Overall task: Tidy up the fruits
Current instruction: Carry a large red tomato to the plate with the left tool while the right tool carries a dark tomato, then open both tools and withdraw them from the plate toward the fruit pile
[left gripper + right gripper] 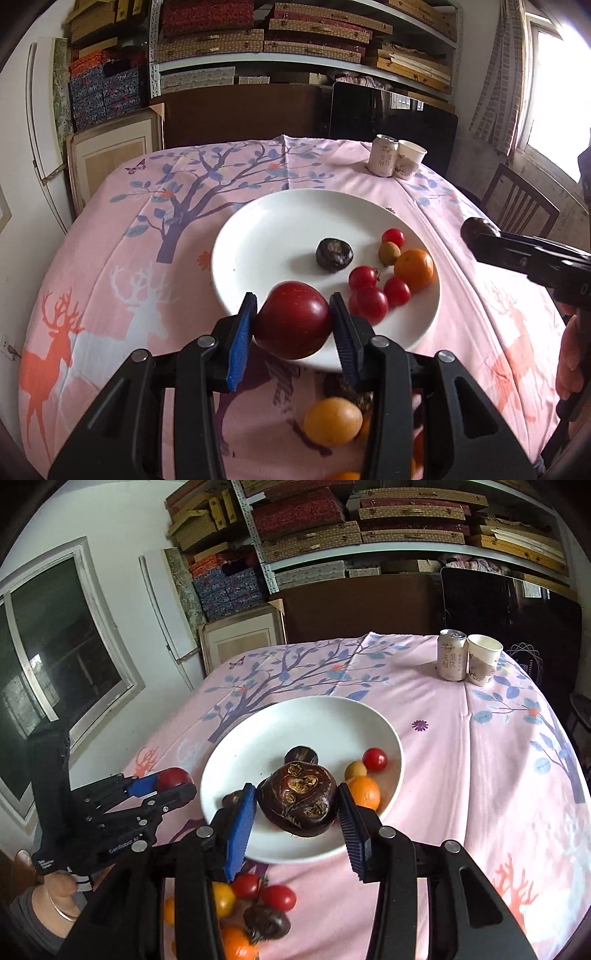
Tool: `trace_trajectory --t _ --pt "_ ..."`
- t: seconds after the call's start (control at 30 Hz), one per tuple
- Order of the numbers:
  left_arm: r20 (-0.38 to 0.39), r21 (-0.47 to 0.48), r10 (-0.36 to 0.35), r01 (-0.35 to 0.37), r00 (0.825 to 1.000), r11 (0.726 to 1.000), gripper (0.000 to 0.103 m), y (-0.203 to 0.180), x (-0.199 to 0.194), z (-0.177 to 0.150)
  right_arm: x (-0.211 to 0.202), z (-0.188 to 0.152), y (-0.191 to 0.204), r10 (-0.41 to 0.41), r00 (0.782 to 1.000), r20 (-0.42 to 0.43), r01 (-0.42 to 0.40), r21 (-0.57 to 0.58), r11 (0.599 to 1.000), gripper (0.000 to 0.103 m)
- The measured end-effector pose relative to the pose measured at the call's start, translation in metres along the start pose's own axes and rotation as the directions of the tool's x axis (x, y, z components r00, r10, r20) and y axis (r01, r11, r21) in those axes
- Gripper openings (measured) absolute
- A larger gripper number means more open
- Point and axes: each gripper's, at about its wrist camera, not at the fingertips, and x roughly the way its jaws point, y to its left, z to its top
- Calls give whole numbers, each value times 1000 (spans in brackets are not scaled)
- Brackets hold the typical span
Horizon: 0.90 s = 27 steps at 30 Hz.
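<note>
White plate; pink tablecloth printed with blue-leaved tree, orange deer at eight o'clock; dark red apple.

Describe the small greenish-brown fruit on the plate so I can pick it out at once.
Find the white plate in the middle of the pink tablecloth. On its right side, the small greenish-brown fruit sits between a cherry tomato and the orange. It is the only dull, olive-toned piece among glossy red and orange ones.

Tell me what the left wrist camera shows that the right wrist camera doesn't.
Left wrist only: a close look at the red apple shut in the left gripper, and a wooden chair. Right wrist only: a close look at the dark water chestnut in the right gripper, and a wall window. Both: white plate, can, paper cup.
</note>
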Motion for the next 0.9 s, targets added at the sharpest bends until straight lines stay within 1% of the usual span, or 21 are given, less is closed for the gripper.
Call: trace_trajectory --t 0.07,0.17,0.2,0.23,0.27,0.3,0.4,0.5,0.6,0.7,0.77,0.83,0.87,0.9 --pt "-12 4 3 -3 1000 1000 40 -1 15 11 19 10 -7 -13 1000 -17 13 22 1000 45" --pt "-43 6 -5 6 999 1000 40 -2 39 22 47 21 -17 -7 999 -49 9 54 998 46" --pt "-63 4 -20 21 998 1000 44 -2 46 24 54 24 -20 -14 998 -58 17 63 998 46" --pt "-69 -6 -14 14 998 1000 54 -1 50 25 58 27 -22 -17 998 -64 22 74 997 51" --pt "-58 -14 -4 3 998 1000 59 0 50 25 59 28 -24 -31 998 -54 35 82 996 53" --pt "-40 -19 -2 1 999 1000 68 1 46 25 57 28 -24 -48 998 -40 51 84 995 53" --pt "-14 17 15 -15 1000 1000 69 -1 30 17 46 22 -23 -58 998 -26 60 81 995 53" --pt "-15 83 27 -26 1000 996 69 -7 9 -5 28 1 -22 -49 999 -21 51 80 996 53" --pt "-27 155 20 -16 999 988 71 -15 -14 -39 5 -37 -19 -34 999 -10 35 71 997 59" --pt "-51 214 24 -13 998 977 71 -20 -32 -75 -9 -77 -19 -8 1000 -18 9 84 996 60" --pt "-69 234 27 -10 997 972 71 -19 -42 -95 -15 -101 -21 12 1000 -19 -10 112 994 60" --pt "-83 223 13 6 996 975 71 -16 -51 -109 -21 -117 -24 26 999 -20 -23 138 990 60" --pt "-87 220 11 8 996 975 71 -14 -55 -115 -28 -118 -25 46 999 5 -46 146 988 60" --pt "-86 223 12 7 996 975 71 -13 -57 -120 -36 -120 -26 59 997 40 -64 146 987 63"
